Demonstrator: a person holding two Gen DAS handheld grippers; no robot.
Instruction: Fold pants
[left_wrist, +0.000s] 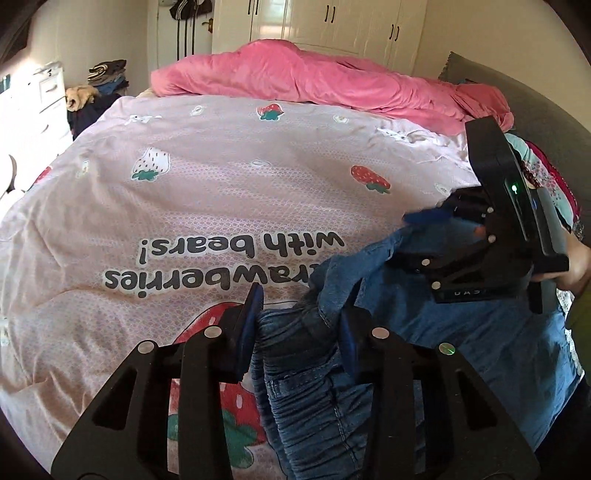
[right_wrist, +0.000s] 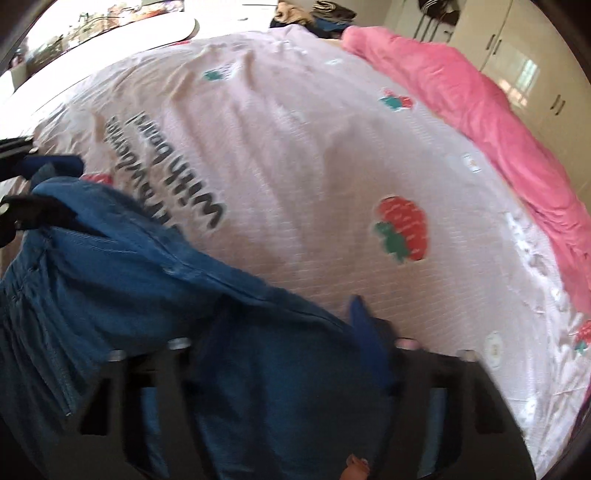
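Now | L claw (left_wrist: 299, 328) + R claw (right_wrist: 295, 332) both clamp jeans (left_wrist: 461, 343) | pink strawberry duvet (left_wrist: 221, 192) | white wardrobe (left_wrist: 332, 22) behind

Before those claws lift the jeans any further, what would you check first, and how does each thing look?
1. Left claw clamped on the gathered waistband of the jeans: ok.
2. Right claw gripping denim: cannot tell, picture blurred.
3. Both claws on the same garment: ok.
4. Strawberry bedspread offers open room for laying the jeans flat: ok.
5. Pink blanket bunched away from the folding area: ok.
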